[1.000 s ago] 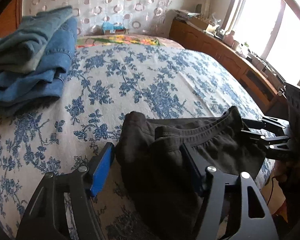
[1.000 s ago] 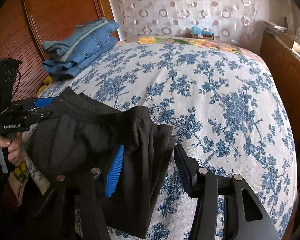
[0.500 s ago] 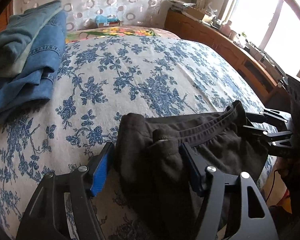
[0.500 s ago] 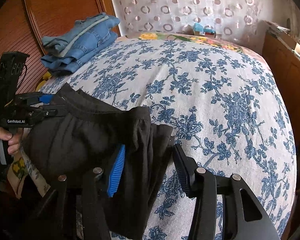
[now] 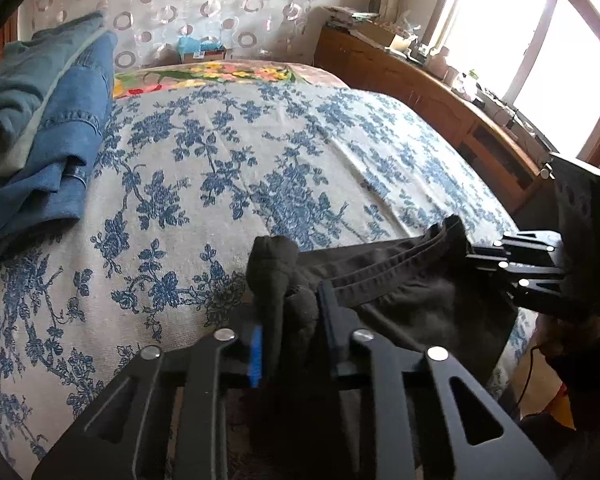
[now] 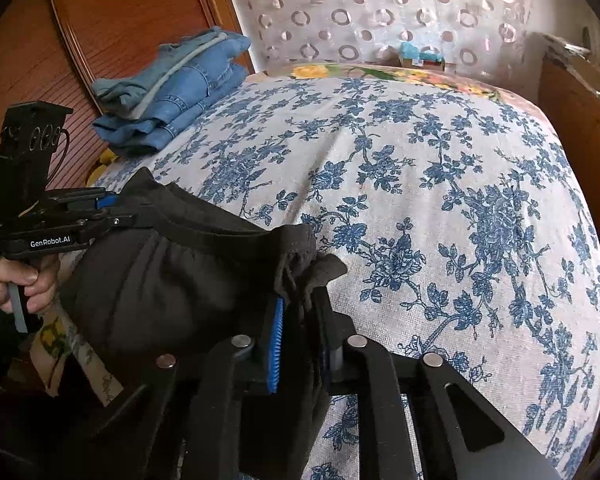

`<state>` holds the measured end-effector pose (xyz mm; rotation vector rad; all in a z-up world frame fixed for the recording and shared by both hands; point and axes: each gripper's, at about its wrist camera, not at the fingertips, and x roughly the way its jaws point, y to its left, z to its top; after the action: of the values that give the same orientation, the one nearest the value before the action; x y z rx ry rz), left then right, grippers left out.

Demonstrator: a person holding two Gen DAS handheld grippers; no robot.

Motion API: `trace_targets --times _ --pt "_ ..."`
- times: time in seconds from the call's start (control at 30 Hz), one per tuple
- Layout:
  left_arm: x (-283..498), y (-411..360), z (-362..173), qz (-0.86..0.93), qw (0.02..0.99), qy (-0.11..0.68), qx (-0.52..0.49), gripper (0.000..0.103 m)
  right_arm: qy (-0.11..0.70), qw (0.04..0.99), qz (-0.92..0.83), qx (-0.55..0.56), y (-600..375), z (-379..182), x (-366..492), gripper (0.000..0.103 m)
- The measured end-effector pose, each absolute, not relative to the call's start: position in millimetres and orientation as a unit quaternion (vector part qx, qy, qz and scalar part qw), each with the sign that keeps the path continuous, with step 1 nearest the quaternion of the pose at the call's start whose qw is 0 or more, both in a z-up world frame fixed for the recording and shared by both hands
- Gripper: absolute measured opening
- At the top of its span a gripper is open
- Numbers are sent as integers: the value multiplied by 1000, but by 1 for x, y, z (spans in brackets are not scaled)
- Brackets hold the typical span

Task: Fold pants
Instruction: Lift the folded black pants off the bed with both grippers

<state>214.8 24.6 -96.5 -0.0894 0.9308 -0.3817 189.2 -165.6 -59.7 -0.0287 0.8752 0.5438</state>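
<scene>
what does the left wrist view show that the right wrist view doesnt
Only the left wrist view: the bright window and the cluttered wooden sideboard under it.
Only the right wrist view: the wooden headboard and the hand holding the left gripper.
Both: the black pants with both grippers' jaws closing on bunched cloth, the folded jeans, the floral bedspread, and the right gripper.

A bed (image 5: 228, 168) under a blue-flowered cover fills the room. Bright window (image 5: 540, 40) glare washes out a wooden sideboard (image 5: 440, 96), apparently cluttered.

Window (image 5: 540, 40) glare, daylight, fisheye edge warping
</scene>
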Motion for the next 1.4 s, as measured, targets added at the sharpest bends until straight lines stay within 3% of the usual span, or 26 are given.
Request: trace_targets --times 0.2,1.4 --pt "208 25 -82 -186 884 426 -48 16 399 877 267 -4 -171 -50 184 11" --pt "205 62 20 -144 940 305 -49 15 264 916 293 -70 -143 44 201 10"
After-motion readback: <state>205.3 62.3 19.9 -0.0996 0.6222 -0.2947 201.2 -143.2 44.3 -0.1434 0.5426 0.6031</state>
